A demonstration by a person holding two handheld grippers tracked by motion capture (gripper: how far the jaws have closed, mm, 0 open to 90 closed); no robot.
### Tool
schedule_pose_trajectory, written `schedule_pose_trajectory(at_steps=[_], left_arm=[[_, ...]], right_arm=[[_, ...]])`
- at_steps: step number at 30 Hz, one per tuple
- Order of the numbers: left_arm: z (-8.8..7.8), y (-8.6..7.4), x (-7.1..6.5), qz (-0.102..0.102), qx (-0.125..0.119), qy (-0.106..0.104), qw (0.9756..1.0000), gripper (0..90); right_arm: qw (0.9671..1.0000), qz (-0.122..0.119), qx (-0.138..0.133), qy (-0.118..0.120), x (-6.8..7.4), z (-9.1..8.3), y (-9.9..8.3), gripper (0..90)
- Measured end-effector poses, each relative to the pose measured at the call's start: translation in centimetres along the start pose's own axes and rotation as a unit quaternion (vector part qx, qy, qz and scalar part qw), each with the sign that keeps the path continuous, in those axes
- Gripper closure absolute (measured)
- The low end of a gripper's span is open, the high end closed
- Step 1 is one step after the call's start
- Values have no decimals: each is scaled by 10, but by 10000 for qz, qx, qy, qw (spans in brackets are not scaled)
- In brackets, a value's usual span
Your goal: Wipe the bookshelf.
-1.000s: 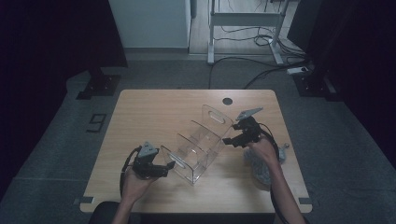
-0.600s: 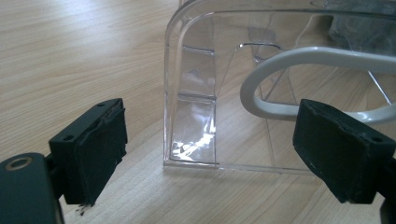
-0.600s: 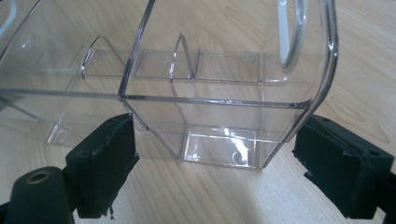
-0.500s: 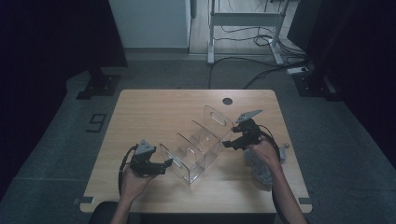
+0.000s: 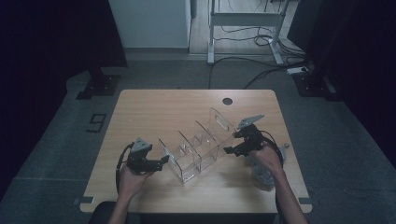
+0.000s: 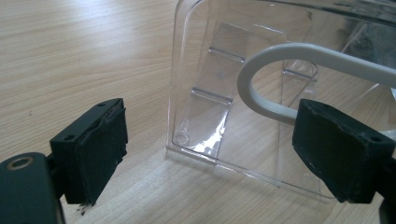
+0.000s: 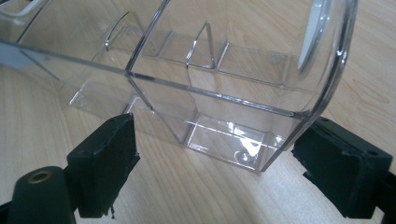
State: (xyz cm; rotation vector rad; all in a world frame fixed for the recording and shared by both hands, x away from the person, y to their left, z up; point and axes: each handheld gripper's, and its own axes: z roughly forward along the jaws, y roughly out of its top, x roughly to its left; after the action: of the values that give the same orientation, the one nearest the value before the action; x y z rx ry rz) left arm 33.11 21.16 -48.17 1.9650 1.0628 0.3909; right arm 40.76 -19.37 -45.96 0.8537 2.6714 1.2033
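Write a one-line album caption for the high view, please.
Two hand-held claws, left and right, both open, flank a clear divided organizer on a wooden table.

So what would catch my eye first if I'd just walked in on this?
Probably the clear plastic organizer with its row of dividers, lying at an angle in the middle of the wooden table. A person's hands come in from the near edge, with the left gripper and right gripper at opposite ends of it, black jaws open and holding nothing.
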Motion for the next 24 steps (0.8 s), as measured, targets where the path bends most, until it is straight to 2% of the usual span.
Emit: schedule_pose_trajectory(at_steps=[12,24], left_arm=[[0,1,12,-155,-52,82,9998,110],[2,4,26,-299,-87,163,9994,134]], right_arm=[[9999,-32,140,25,15,1,-11,132],[9996,-86,222,150,30,0,-19,132]])
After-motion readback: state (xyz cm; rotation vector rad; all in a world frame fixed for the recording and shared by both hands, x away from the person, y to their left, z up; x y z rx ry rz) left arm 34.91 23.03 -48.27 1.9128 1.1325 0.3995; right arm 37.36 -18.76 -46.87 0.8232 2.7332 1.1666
